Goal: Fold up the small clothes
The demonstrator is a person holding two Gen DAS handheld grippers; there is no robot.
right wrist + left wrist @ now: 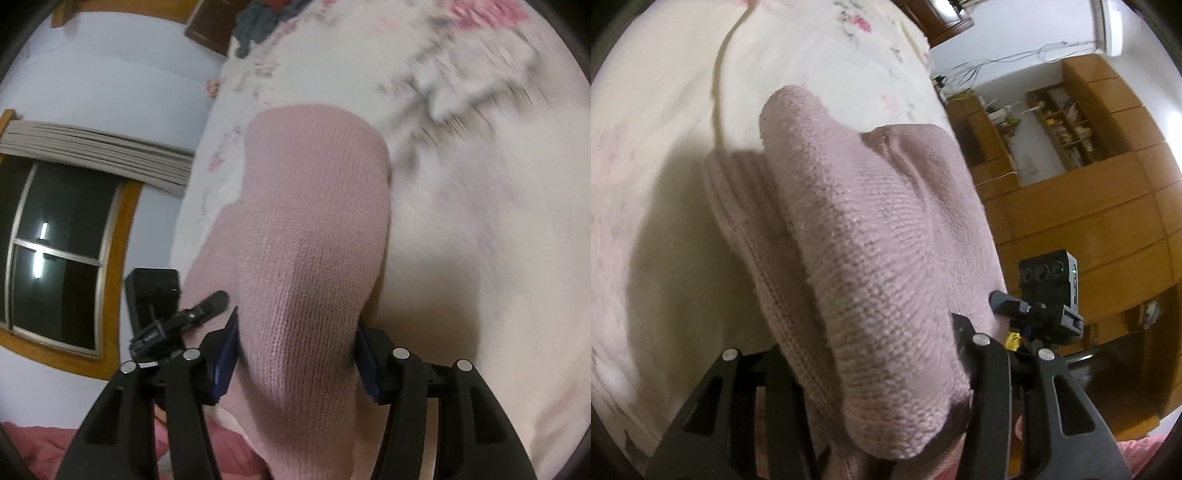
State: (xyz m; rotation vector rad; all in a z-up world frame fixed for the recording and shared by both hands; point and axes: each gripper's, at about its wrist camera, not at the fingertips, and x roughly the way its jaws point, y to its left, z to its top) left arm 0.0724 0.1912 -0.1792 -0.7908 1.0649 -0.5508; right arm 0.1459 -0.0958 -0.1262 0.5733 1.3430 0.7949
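Knit bunches thick betw. both grippers: left gripper and right gripper each clamp a fold, lifted over bedsheet. Risk: bulky wad slips a pad, or uneven pull skews the fold; frames blurry, so fast swing adds to it.

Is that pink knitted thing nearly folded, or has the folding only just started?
It looks mid-fold. The pink knit garment is already doubled over, with a ribbed edge showing beneath the top layer. The left gripper and right gripper each pinch it, holding it over the floral bedsheet. Still to do, probably: lay it flat, finish the fold and let go. Other clothes lie at the far end, too blurred to judge.
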